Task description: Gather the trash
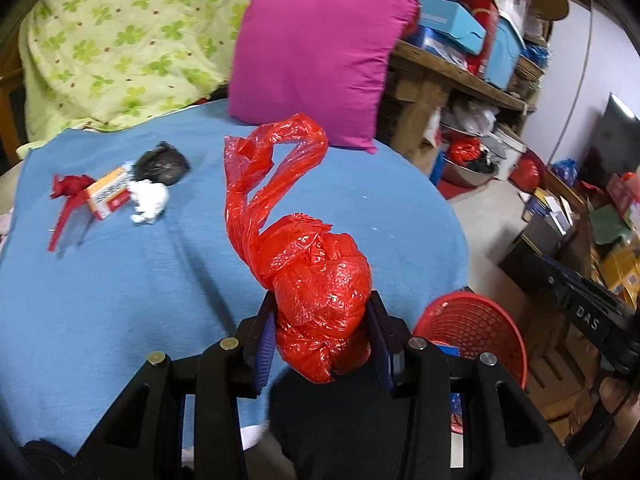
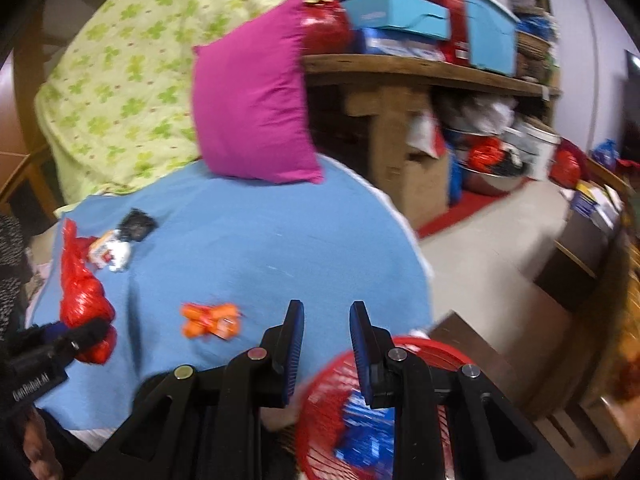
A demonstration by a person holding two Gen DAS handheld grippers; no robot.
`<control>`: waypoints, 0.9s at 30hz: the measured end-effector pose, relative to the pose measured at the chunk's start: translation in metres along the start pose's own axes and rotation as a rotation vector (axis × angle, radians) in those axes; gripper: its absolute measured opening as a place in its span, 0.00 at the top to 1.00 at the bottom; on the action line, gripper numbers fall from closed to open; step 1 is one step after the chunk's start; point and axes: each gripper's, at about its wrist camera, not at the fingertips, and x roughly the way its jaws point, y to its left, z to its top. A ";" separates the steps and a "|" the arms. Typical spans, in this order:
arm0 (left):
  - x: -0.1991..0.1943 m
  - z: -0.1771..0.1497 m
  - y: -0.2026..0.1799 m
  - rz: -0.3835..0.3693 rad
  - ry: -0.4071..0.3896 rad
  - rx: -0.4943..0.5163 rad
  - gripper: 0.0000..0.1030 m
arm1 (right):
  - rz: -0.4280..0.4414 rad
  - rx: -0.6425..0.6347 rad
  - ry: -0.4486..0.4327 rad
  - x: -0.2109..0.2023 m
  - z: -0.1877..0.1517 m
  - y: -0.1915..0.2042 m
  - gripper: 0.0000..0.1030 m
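Observation:
My left gripper (image 1: 322, 316) is shut on a crumpled red plastic bag (image 1: 316, 280) and holds it above the blue blanket (image 1: 120, 300); the bag also shows in the right wrist view (image 2: 82, 300). A red mesh basket (image 1: 476, 328) stands beyond the blanket's right edge. My right gripper (image 2: 326, 316) is open and empty, over the basket's rim (image 2: 432, 350), with blue trash (image 2: 360, 428) inside. An orange wrapper (image 2: 210, 320) lies on the blanket (image 2: 260, 248). Farther left lie a black wad (image 1: 162, 162), a small box (image 1: 108, 192), white crumpled paper (image 1: 149, 201) and a red scrap (image 1: 66, 196).
A magenta pillow (image 1: 316, 60) leans on a green-patterned quilt (image 1: 120, 40) at the back. A wooden shelf (image 1: 460, 76) with blue boxes stands to the right. Bags, bowls and boxes clutter the floor (image 2: 488, 248) beyond.

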 end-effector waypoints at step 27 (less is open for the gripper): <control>0.058 -0.005 -0.107 -0.193 0.148 0.253 0.57 | -0.085 0.272 0.058 0.003 -0.079 -0.115 0.74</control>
